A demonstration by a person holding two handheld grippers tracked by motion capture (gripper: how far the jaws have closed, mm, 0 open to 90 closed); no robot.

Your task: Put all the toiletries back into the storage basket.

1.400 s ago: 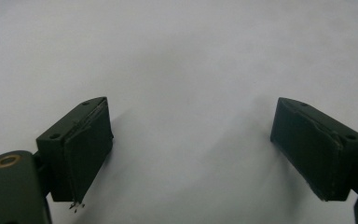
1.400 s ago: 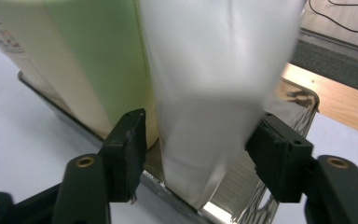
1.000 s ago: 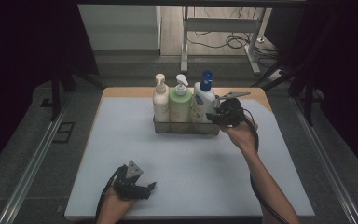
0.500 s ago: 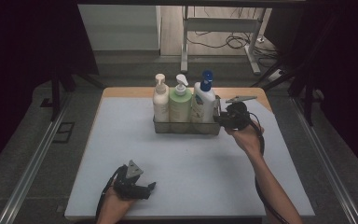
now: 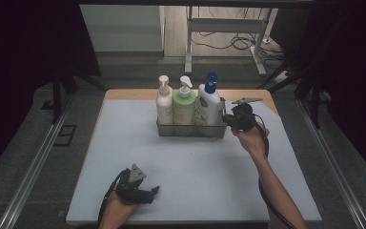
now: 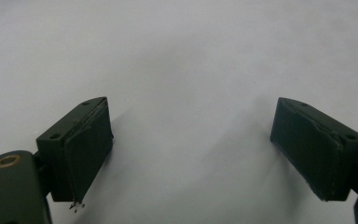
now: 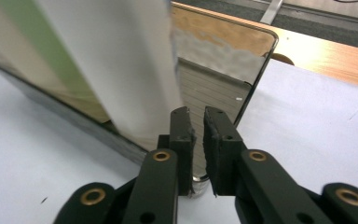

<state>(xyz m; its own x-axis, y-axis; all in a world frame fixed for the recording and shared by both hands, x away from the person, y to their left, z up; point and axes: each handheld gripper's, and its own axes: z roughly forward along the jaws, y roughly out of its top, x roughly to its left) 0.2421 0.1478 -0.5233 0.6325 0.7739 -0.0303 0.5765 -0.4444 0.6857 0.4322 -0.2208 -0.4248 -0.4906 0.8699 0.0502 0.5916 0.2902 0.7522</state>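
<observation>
**Claw pinches the caddy's end wall**

Right claw (image 7: 196, 135) has its jaws nearly together on the thin metal end wall of the caddy (image 7: 223, 88), one jaw inside beside the white bottle (image 7: 121, 60), one outside. That edge grip looks meant for dragging or lifting the whole caddy rather than one bottle. On the high view the right claw (image 5: 228, 121) meets the caddy (image 5: 190, 130) at its right end, near the far edge of the tabletop (image 5: 195, 167); three pump bottles stand upright in it. Left claw (image 6: 191, 149) rests spread wide and empty, close above the near tabletop, likely just waiting.

Compared with a second ago, the right claw sits slightly lower on the wall; caddy and left claw are unmoved.
</observation>
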